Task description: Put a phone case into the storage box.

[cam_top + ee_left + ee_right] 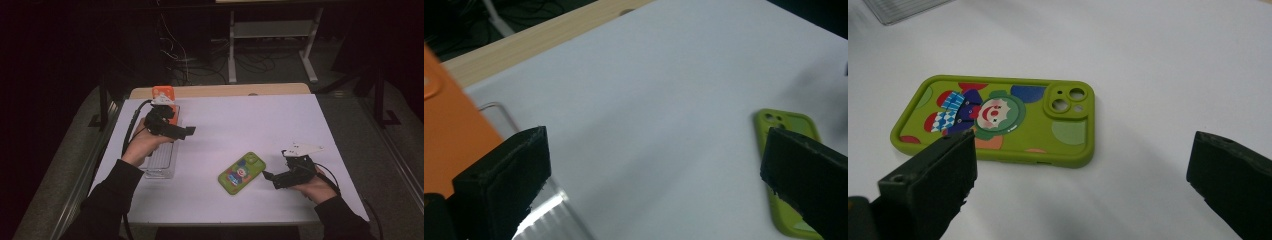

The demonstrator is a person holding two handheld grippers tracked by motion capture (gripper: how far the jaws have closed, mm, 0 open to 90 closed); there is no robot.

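A green phone case (242,172) with a clown picture lies flat on the white table (240,120), camera cut-outs toward the far side. My right gripper (270,179) is just right of it, low over the table and open. In the right gripper view the case (998,120) lies ahead and left of the wide-apart jaws of the right gripper (1080,170), with nothing between them. My left gripper (189,131) hovers over a clear plastic tray (161,162) and is open and empty. Its own view shows the left gripper (656,165), the case (785,122) partly behind its right jaw, and the tray (549,215) below.
An orange object (163,93) stands at the tray's far end, seen as an orange surface (449,135) at the left edge of the left gripper view. A wooden strip (225,90) runs along the table's far edge. The tray corner (903,7) is beyond the case.
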